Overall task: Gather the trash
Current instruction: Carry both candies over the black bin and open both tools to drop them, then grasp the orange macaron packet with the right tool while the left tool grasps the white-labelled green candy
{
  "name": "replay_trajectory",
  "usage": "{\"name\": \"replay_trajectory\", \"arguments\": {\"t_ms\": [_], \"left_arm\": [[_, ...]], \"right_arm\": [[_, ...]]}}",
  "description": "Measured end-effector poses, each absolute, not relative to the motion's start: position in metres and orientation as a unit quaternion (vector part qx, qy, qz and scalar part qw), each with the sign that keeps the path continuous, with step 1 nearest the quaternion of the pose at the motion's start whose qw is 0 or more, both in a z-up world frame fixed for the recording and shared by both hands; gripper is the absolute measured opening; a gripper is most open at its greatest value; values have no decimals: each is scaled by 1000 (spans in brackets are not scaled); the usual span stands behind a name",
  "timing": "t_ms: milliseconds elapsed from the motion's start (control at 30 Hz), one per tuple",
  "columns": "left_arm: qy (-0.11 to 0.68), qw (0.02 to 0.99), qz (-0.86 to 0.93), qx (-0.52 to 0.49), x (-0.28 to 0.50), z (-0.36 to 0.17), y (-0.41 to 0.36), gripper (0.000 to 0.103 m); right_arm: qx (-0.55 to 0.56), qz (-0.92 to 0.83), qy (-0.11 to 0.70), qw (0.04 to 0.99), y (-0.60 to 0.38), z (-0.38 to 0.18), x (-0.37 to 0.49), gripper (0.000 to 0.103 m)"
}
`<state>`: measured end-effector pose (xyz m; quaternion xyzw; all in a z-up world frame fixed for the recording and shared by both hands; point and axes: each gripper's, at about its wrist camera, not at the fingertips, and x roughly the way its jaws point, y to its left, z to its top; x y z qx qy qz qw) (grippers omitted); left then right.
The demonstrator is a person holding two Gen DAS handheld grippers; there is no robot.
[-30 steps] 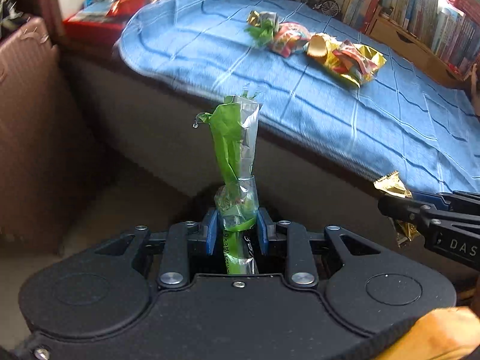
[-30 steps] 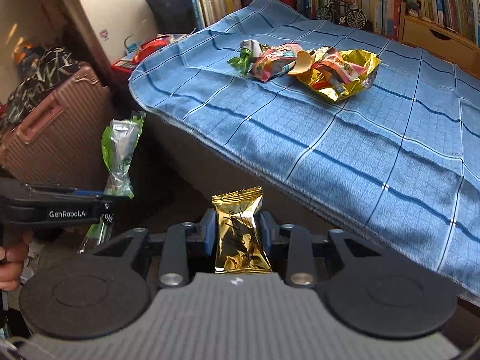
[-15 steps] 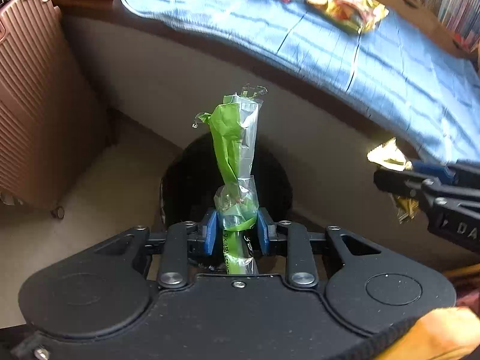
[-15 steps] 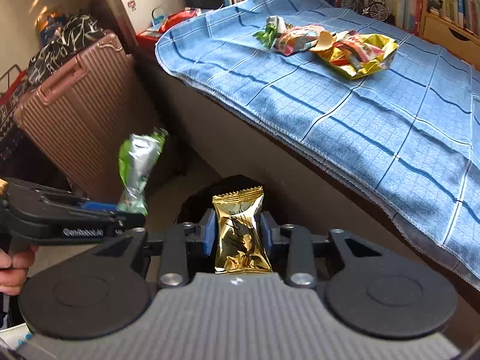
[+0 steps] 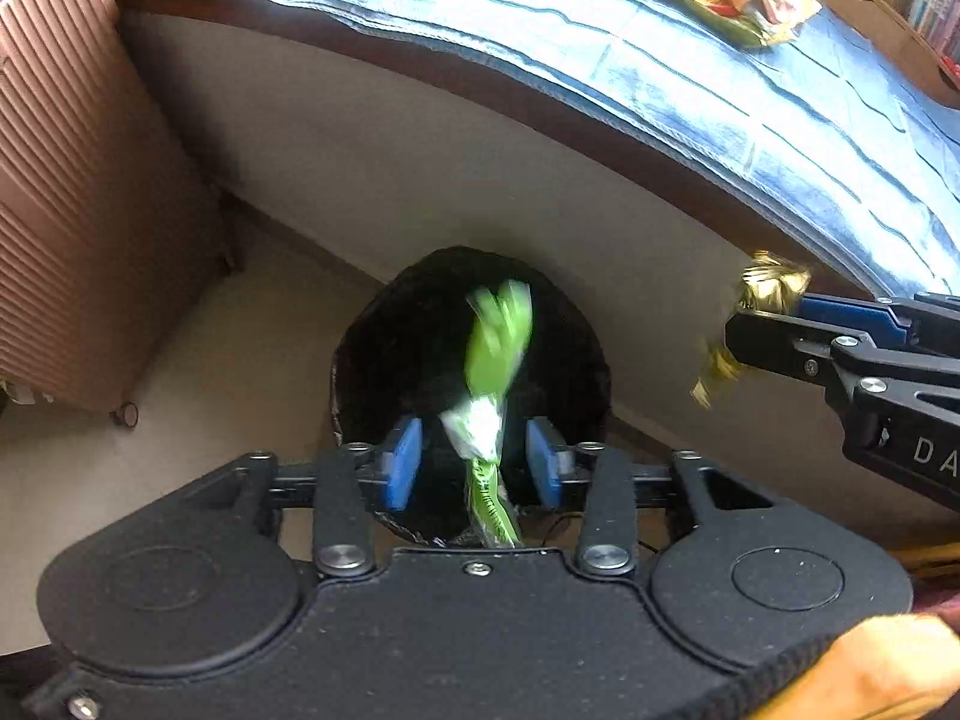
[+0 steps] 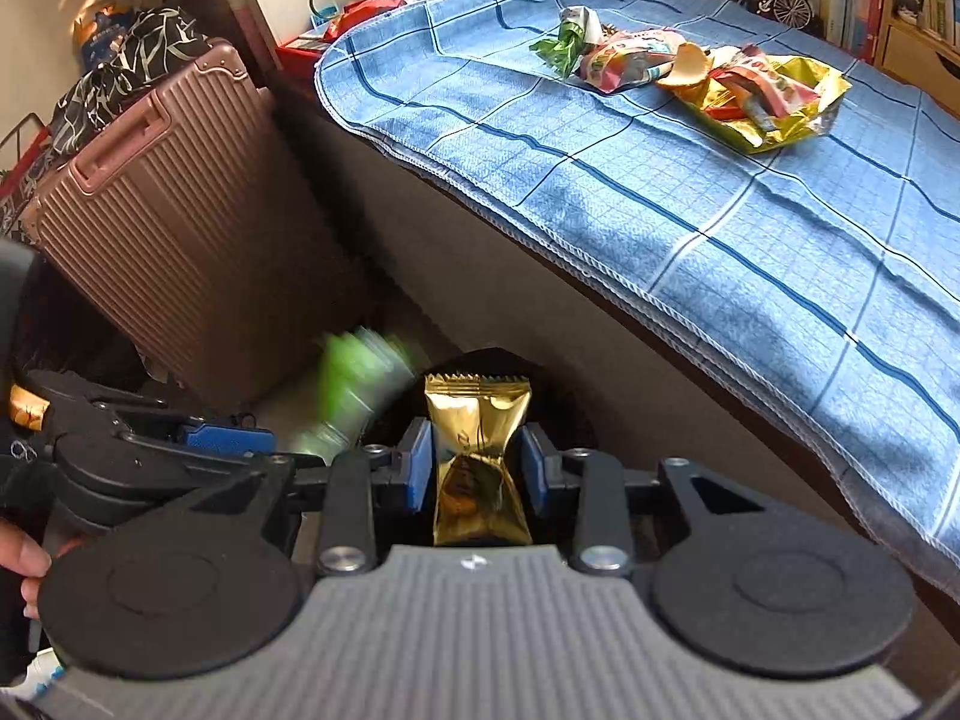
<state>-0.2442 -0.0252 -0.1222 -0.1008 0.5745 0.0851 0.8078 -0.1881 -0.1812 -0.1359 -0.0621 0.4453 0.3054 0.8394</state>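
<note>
My left gripper is open above a black trash bin on the floor. A green and silver wrapper hangs blurred between the spread blue pads, touching neither, over the bin's mouth. The right wrist view shows the same green wrapper as a smear beside the left gripper. My right gripper is shut on a gold foil wrapper, held just right of the bin. In the left wrist view the right gripper pinches the gold wrapper at the right.
A bed with a blue checked cloth rises behind the bin, with several more wrappers piled on it. A pink ribbed suitcase stands left of the bin. Bookshelves line the far wall. A hand holds the left gripper.
My left gripper has opened and let go of the green wrapper, which now drops blurred toward the bin. Both grippers moved lower and closer to the bin. The right still holds the gold wrapper.
</note>
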Motion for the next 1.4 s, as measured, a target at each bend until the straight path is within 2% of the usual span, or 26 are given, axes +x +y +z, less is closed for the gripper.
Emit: {"name": "replay_trajectory", "arguments": {"t_ms": [33,100,467,667,1067,1400], "left_arm": [[573,809,88,-102,-242,-121,-23,46],[568,811,91,-108,-239,-121,-19,50],[548,821,110,-115,-230,-113,-9,73],[530,836,109,-94,-223,-99,-17,81],[453,889,39,-61,-145,-37,-35,85],[402,913,-47,-46,-56,-6,-37,86]], "right_arm": [[-61,308,445,839,-180,-136,-185,42],[-58,310,445,838,-176,-137,-179,56],[-49,319,454,831,-165,-140,-162,64],[-39,308,453,836,-172,-136,-160,68],[28,216,386,896,-215,-80,-134,83],[62,80,314,944,-238,-42,-93,85]]}}
